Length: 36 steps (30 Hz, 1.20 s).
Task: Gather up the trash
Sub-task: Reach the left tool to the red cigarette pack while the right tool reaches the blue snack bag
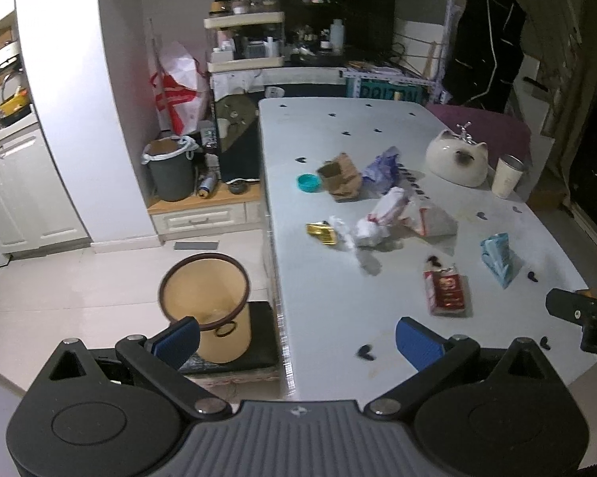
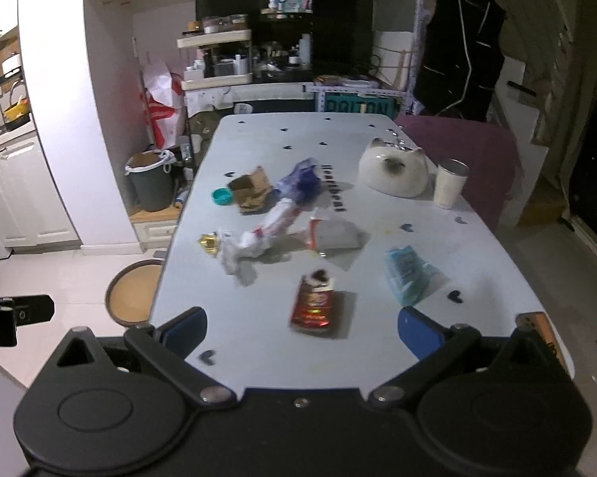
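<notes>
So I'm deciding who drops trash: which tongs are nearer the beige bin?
Left. The left tongs hover beside the beige bin; the right tongs sit over the table.

I see a dim room under artificial light. A pale counter (image 1: pixel 322 278) printed with dark hearts stands on a glossy tiled floor (image 1: pixel 80 286). White cabinets (image 1: pixel 16 194) line the left wall. Behind the counter, a cluttered shelf (image 1: pixel 245 39) sits against a dark panel, near a purple chair (image 1: pixel 493 127).
</notes>
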Each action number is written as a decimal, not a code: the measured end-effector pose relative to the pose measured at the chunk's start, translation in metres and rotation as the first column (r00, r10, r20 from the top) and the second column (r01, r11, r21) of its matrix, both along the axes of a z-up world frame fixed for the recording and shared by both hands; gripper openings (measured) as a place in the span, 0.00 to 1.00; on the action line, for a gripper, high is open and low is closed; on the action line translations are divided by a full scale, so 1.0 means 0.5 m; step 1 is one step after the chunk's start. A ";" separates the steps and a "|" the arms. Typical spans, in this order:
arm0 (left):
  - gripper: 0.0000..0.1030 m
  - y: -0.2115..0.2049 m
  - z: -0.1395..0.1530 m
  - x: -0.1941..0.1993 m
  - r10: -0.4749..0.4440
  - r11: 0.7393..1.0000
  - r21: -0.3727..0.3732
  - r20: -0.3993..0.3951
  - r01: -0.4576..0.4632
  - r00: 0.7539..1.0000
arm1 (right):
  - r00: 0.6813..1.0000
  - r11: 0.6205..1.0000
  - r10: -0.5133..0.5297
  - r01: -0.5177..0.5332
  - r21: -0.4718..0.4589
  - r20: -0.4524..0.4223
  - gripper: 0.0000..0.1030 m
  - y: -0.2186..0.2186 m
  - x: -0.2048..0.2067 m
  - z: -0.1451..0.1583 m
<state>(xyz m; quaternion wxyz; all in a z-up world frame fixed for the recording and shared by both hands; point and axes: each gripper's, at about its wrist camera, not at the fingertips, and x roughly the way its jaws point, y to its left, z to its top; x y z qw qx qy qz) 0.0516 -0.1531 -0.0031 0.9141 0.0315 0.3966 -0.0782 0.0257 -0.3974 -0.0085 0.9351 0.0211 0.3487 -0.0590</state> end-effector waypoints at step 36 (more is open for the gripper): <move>1.00 -0.461 -0.241 0.305 -0.167 0.985 -0.018 -0.348 0.172 0.922 | 0.924 0.932 0.348 -0.359 -0.050 -0.159 1.00 -0.417 0.402 -0.252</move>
